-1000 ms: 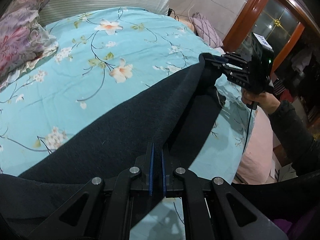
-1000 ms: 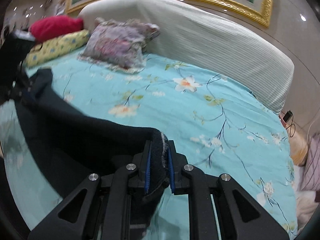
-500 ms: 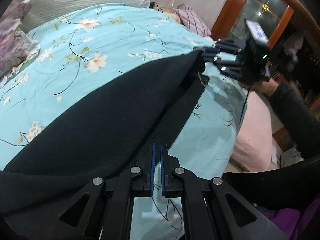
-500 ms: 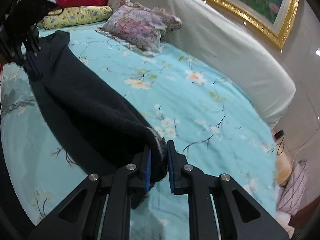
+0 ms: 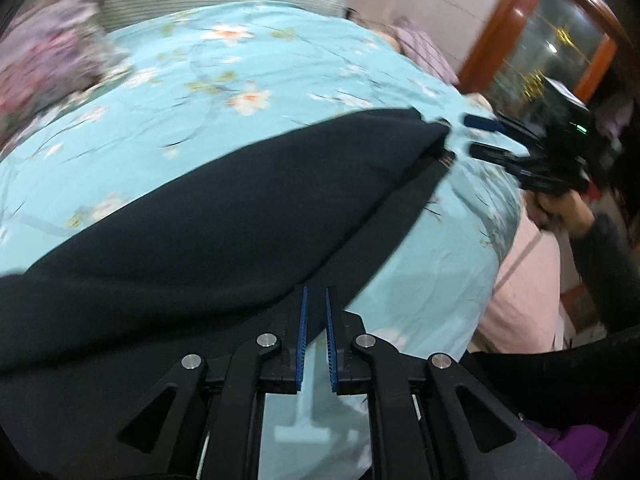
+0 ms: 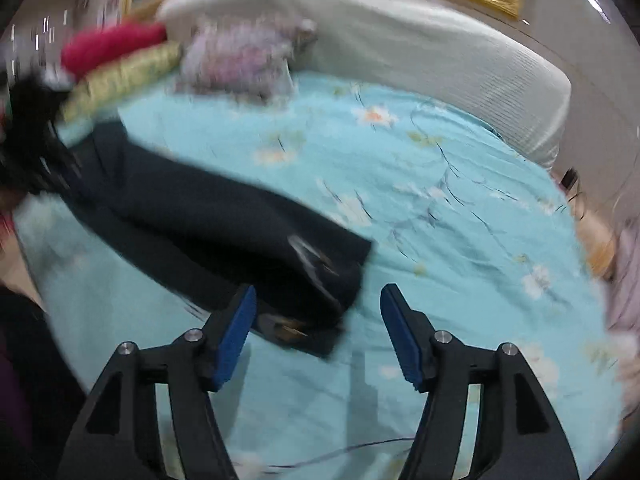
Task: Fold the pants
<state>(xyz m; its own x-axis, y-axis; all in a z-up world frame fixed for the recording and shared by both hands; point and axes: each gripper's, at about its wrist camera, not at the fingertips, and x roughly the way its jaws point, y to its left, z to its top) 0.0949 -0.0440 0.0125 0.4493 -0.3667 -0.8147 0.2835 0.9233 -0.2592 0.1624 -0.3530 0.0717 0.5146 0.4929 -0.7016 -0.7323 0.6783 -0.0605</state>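
Observation:
The dark pants (image 5: 224,216) lie stretched across the turquoise floral bed sheet (image 5: 240,64), folded lengthwise. In the right wrist view the pants (image 6: 224,232) end at a hem just ahead of the fingers. My left gripper (image 5: 315,320) sits at the pants' near edge, jaws slightly parted with sheet showing between them; no cloth is in the gap. My right gripper (image 6: 316,312) is wide open and empty just behind the hem; it also shows in the left wrist view (image 5: 476,136), just clear of the pants' far end.
Pillows (image 6: 240,60) and a white headboard (image 6: 440,48) stand at the bed's far side. A pink cover (image 5: 520,280) hangs at the bed's edge. A wooden door frame (image 5: 504,28) stands beyond.
My right gripper has opened and let go of the pants' end, which now lies on the bed. My left gripper's jaws have parted slightly and the cloth is out of them.

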